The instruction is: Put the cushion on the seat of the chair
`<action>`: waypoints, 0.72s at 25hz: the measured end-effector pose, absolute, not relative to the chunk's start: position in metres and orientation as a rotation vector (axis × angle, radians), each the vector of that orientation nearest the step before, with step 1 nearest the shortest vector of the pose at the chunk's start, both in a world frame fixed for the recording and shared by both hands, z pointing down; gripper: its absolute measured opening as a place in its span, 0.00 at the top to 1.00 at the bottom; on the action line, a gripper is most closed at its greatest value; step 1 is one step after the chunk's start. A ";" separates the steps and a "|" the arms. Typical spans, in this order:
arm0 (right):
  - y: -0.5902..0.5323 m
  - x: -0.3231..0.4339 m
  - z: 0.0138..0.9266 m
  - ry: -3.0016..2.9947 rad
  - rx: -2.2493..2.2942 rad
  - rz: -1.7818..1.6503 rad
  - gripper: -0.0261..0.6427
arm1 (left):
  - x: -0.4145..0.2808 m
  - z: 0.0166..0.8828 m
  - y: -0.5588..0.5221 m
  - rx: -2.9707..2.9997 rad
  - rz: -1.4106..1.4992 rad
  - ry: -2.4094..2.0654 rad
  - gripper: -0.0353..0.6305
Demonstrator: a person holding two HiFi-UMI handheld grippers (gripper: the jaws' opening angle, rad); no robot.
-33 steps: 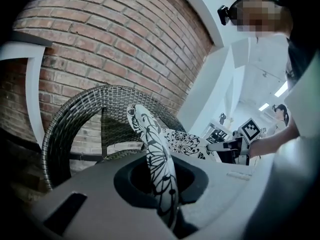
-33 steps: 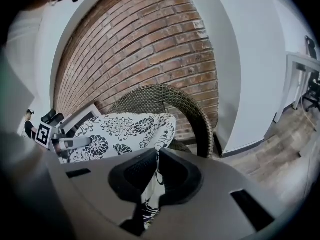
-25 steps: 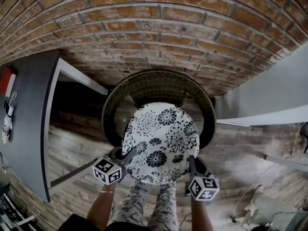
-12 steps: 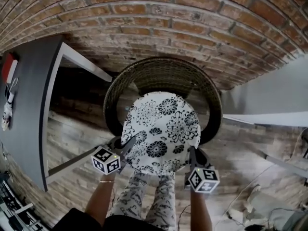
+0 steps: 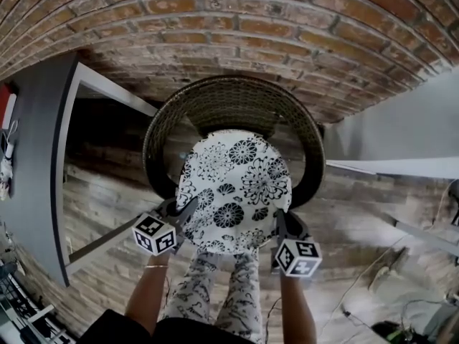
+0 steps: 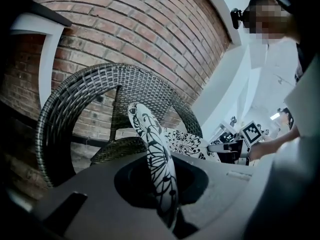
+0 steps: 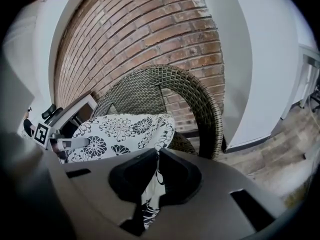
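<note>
Pinching the round floral fabric cushion point(image 5: 233, 192) at its near rim with the left gripper point(image 5: 185, 212) and right gripper point(image 5: 280, 225), both clamped onto it; holding it over the seat of the woven wicker chair point(image 5: 231, 103), curved backrest just beyond.

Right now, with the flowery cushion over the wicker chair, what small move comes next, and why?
Probably lower it onto the seat: left gripper and right gripper both grip the cushion by its near edge, and it seems to hang above the chair, not yet resting.
</note>
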State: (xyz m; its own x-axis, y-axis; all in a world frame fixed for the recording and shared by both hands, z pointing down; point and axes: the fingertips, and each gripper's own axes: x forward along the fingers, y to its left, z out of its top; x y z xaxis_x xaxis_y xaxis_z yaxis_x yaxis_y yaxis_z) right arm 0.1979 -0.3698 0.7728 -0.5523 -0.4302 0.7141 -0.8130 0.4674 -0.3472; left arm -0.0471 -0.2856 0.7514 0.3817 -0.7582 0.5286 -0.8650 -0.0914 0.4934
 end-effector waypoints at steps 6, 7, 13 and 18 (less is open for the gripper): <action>-0.374 0.202 0.784 -2.154 1.014 0.924 0.94 | -0.041 0.759 -0.293 1.861 0.181 -1.392 0.93; -0.376 0.202 0.786 -2.151 1.013 0.923 0.94 | -0.040 0.760 -0.295 1.861 0.181 -1.390 0.93; -0.378 0.210 0.799 -2.119 1.010 0.928 0.94 | -0.033 0.769 -0.300 1.852 0.192 -1.374 0.93; -0.378 0.214 0.809 -2.105 1.004 0.935 0.94 | -0.029 0.775 -0.301 1.844 0.200 -1.363 0.93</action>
State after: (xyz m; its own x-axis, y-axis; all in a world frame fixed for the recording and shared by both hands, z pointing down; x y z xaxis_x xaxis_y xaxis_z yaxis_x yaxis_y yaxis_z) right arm 0.2140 -0.3782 0.8094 -0.5196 -0.3866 0.7619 -0.8245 0.4609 -0.3284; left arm -0.0290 -0.3005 0.7754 0.4029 -0.7261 0.5571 -0.8557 -0.0828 0.5109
